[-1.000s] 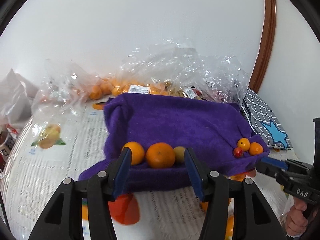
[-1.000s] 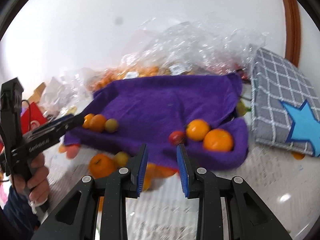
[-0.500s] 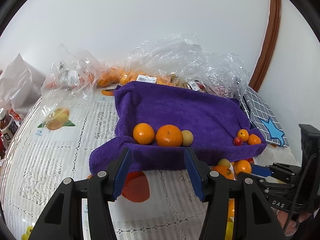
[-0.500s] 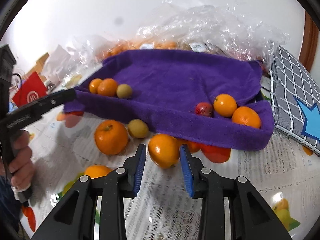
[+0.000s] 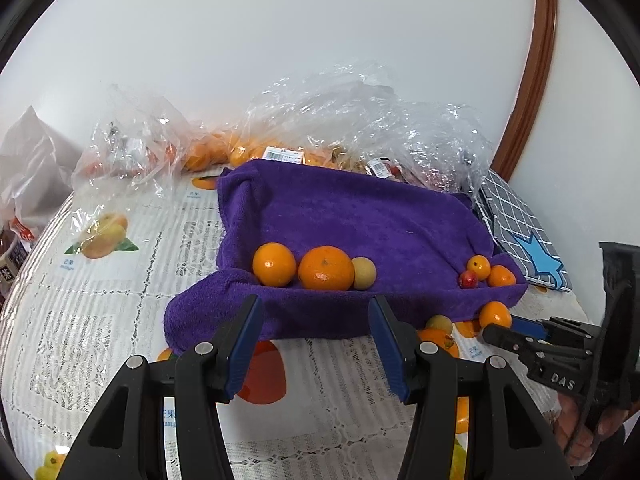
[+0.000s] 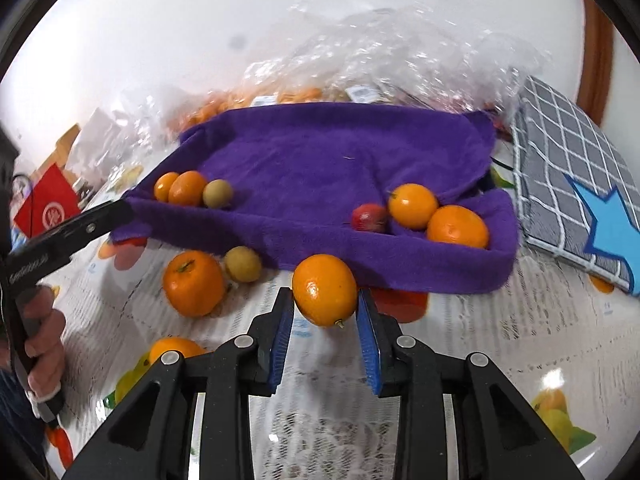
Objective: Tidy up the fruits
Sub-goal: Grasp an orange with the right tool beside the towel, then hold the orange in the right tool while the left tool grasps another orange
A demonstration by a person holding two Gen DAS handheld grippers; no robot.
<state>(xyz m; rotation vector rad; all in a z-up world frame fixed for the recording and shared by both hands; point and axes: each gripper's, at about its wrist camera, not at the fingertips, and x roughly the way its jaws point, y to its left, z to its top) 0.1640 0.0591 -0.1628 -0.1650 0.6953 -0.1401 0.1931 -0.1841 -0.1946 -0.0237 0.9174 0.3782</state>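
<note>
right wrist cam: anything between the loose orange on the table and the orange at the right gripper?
Yes: one small yellow-green fruit, beside the loose orange at the purple towel's front edge. The right gripper flanks its orange. Right wrist view.

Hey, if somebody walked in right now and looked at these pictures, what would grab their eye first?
Probably the orange gripped between the right gripper fingers, just in front of the purple towel. Next, that towel spread mid-table, with fruit in two clusters along its near fold. Behind it, crinkled clear plastic bags pile up against the wall, while the left gripper hangs open and empty.
</note>
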